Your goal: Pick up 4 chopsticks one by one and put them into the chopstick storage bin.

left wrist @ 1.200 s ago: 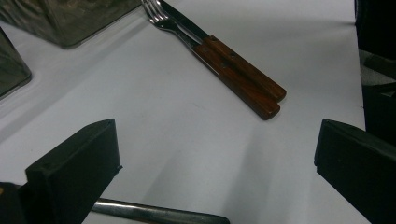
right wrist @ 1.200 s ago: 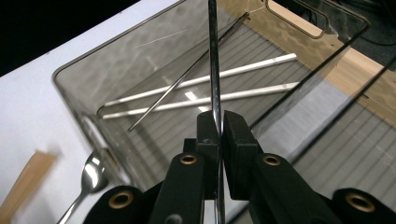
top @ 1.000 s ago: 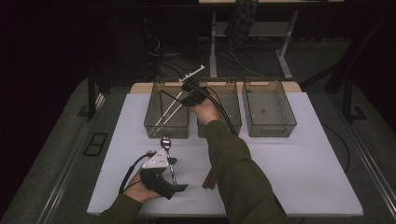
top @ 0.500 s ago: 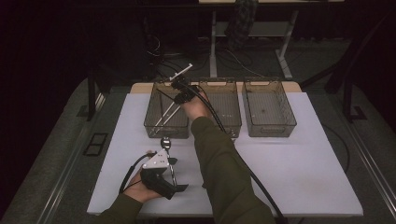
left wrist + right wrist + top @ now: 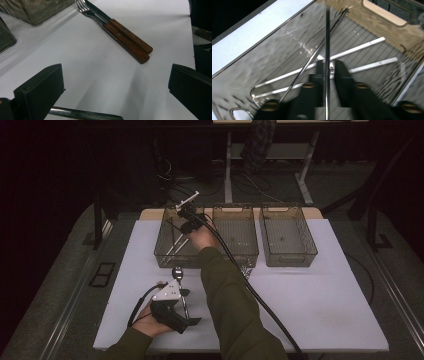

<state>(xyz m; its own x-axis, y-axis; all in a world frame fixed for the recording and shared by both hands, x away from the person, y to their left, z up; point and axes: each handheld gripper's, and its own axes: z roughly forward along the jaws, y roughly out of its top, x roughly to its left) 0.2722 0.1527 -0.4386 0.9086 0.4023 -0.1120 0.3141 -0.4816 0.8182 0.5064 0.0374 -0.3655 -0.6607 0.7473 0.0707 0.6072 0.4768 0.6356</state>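
Observation:
My right gripper reaches down into the left mesh bin. A thin metal rod runs straight up between its jaws, which have just been opening; a slim gap shows on each side of the rod. Two white sticks and another metal rod lie in that bin. My left gripper rests open near the table's front edge. A spoon lies beside it, its handle by the left jaw. A wooden-handled fork and knife lie ahead.
Two more mesh bins, the middle one and the right one, stand in a row at the back of the white table. A black cable trails from the right gripper along the forearm. Dark floor surrounds the table.
The right gripper has moved left from the middle bin's edge to over the left bin and dipped lower with the rod. The left gripper has stayed put.

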